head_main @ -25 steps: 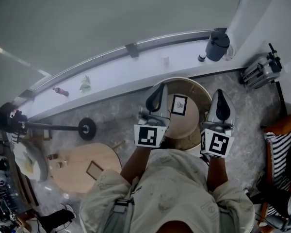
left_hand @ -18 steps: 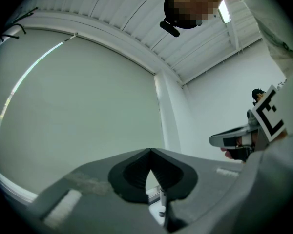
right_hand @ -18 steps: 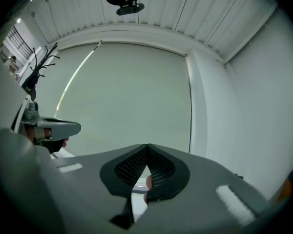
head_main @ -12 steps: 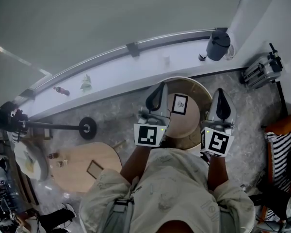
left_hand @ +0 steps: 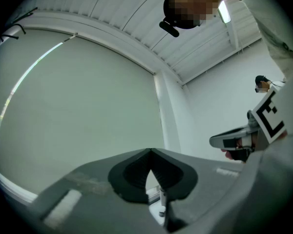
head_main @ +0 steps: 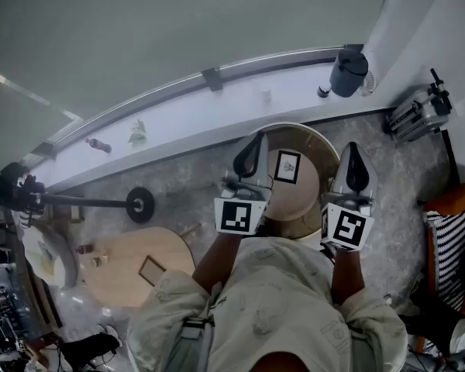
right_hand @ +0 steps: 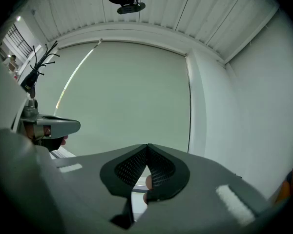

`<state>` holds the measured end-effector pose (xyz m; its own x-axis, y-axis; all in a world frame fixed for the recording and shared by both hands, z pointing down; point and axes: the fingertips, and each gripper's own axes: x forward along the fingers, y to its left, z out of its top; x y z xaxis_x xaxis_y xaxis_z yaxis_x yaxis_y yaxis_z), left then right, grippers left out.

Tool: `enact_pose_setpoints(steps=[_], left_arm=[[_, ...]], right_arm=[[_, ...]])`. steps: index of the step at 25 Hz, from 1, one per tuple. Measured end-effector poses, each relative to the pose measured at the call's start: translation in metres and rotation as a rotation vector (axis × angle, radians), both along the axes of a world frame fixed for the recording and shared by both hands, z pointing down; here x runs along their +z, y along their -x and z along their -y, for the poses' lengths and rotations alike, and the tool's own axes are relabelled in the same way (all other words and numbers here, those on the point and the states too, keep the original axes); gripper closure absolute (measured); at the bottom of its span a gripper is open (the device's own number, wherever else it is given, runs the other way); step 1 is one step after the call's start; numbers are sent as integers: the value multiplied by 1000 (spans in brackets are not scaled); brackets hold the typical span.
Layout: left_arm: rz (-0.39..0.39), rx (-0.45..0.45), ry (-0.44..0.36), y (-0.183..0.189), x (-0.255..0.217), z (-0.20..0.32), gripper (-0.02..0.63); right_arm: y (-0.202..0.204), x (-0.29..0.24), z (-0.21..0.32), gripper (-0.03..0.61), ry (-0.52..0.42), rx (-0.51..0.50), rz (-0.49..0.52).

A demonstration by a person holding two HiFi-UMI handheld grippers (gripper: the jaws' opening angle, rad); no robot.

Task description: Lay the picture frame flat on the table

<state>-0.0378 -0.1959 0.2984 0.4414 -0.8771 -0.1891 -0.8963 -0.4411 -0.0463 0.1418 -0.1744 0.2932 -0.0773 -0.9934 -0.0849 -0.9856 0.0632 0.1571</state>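
A small black picture frame (head_main: 287,167) with a white mat sits on a round wooden table (head_main: 314,149) in the head view; I cannot tell whether it stands or lies flat. My left gripper (head_main: 256,139) hovers just left of the frame, my right gripper (head_main: 353,147) over the table's right rim. Both point forward at the blank wall, and neither touches the frame. In the left gripper view my left gripper (left_hand: 150,151) has its dark pads meeting at the tips with nothing between them. My right gripper (right_hand: 147,146) shows the same in the right gripper view. The frame is in neither gripper view.
A white window ledge (head_main: 217,111) runs behind the table and carries a dark container (head_main: 347,72), a small cup (head_main: 263,95), a plant (head_main: 137,134) and a bottle (head_main: 97,146). A second round table (head_main: 132,266) stands lower left, a striped chair (head_main: 442,246) at the right.
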Motion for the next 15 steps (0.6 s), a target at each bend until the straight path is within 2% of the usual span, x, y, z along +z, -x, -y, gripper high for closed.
enact_pose_setpoints(steps=[15], left_arm=[[2,-1,14,3,4,4,611]], right_arm=[[1,3,5,577,10,7,-4]])
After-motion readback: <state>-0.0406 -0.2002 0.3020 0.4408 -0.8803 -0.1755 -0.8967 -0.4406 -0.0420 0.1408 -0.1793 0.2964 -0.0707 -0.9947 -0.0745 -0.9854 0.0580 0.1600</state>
